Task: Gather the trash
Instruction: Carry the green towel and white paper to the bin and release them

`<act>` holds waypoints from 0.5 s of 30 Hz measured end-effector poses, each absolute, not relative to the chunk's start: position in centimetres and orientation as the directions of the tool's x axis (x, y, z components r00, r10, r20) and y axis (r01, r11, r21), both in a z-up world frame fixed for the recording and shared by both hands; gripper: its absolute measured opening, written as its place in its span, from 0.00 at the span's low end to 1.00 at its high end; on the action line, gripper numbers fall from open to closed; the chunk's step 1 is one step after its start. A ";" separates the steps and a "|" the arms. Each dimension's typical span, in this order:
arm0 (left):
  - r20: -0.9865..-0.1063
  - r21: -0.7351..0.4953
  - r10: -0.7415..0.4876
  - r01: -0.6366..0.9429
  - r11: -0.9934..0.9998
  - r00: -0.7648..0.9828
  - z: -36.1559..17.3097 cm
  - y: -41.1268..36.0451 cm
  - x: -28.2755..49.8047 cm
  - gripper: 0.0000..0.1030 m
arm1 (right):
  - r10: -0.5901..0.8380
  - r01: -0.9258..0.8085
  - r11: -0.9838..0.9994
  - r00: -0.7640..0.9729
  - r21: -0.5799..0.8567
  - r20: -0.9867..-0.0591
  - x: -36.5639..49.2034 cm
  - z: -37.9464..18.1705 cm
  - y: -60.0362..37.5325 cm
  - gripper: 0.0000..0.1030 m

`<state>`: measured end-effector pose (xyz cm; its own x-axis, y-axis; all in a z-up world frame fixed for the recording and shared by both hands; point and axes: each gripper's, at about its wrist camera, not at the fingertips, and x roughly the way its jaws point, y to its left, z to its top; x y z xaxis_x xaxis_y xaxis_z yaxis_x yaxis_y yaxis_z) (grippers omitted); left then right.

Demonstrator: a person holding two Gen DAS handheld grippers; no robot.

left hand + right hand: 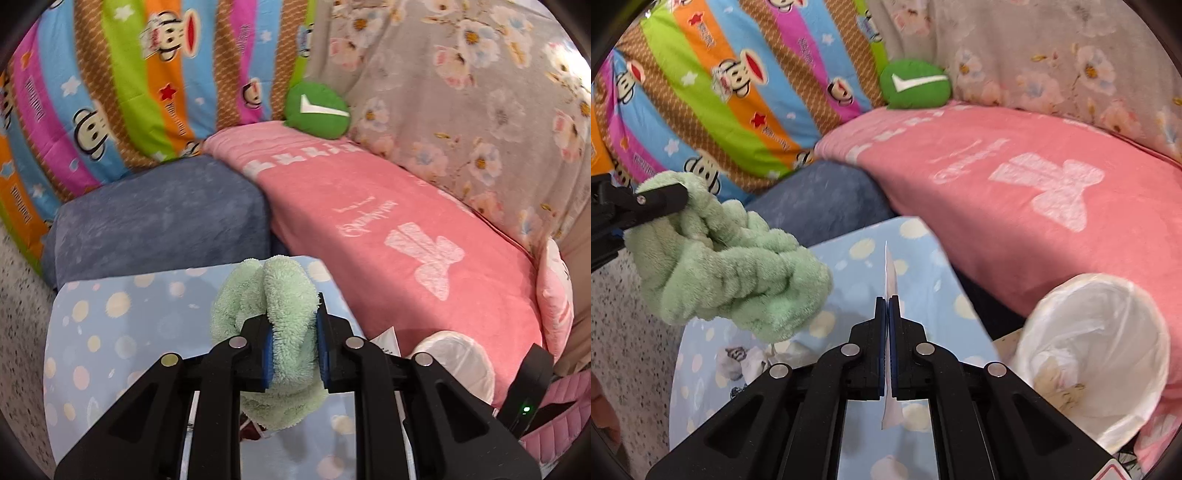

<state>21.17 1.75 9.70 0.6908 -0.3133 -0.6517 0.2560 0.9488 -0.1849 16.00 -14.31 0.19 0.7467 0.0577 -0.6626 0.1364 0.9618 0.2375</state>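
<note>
To the left of the round bin with a white plastic liner (1097,354), the left gripper (293,347) squeezes a fluffy green towel (284,325) above the table with the blue spotted cloth (923,266). The towel is soft and squashy. Closer to the bin, the right gripper (887,343) is pressed together on a thin white paper scrap (889,273). It looks light and floppy, and easy to tear, so holding its middle seems best.

Bright, even daylight fills both views, shadows barely there. Motion blur smears the pink plush blanket (388,221) towards three o'clock. Fisheye bending curves everything, black vignette crowding each corner throughout.
</note>
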 end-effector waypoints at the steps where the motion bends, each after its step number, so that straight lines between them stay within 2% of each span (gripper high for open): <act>1: -0.648 -0.184 -0.322 0.269 0.946 0.690 10.0 1.0 20.9 0.17 | 0.048 0.146 0.960 0.755 0.239 -0.654 15.5 0.8 -15.1 0.02; 7: -0.636 -0.194 -0.397 0.361 0.912 0.662 11.5 -4.7 19.3 0.17 | -0.023 0.204 0.953 0.786 0.224 -0.617 12.5 3.5 -19.7 0.01; 15: -0.656 -0.198 -0.474 0.472 0.859 0.587 11.1 -12.4 17.7 0.17 | -0.121 0.321 0.918 0.785 0.232 -0.608 8.8 3.9 -26.3 0.01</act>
<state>17.70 -12.42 11.11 0.5870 -0.4739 -0.6564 0.4717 0.8592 -0.1984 8.77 -26.29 3.92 0.7850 -0.1210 -0.6075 0.3207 0.9184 0.2315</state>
